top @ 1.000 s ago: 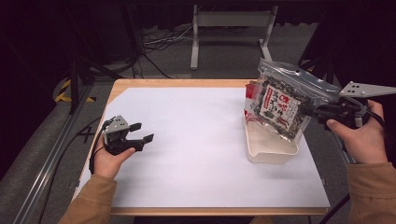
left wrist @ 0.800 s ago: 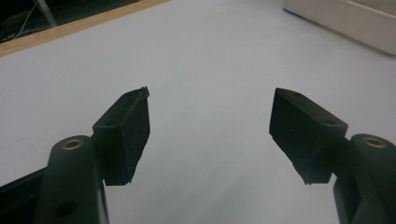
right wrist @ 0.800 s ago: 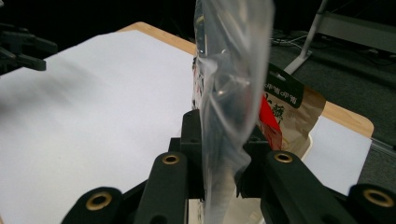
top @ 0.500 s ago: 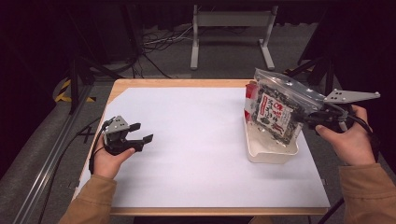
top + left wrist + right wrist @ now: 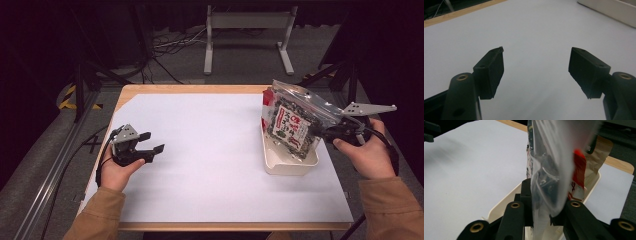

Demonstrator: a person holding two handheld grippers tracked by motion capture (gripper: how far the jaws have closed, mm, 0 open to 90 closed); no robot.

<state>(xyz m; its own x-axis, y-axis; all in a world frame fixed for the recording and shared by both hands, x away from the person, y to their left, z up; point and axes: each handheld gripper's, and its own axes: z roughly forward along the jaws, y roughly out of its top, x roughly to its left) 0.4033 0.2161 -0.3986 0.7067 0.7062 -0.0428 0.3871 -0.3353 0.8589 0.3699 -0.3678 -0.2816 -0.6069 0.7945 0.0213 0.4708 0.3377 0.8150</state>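
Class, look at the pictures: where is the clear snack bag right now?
In the high view the snack bag is at the table's right side, clamped by the right gripper, its lower end in the white tray.

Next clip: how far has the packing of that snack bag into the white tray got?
Done: the right gripper is clamped on the clear plastic snack bag with dark printed contents. In hand: the bag's lower end sits in the white rectangular plastic tray, leaning. Left: release it. The left gripper waits open, empty.

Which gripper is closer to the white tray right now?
Right. The right gripper holds the snack bag over the white tray. The left gripper sits open, far across the table.
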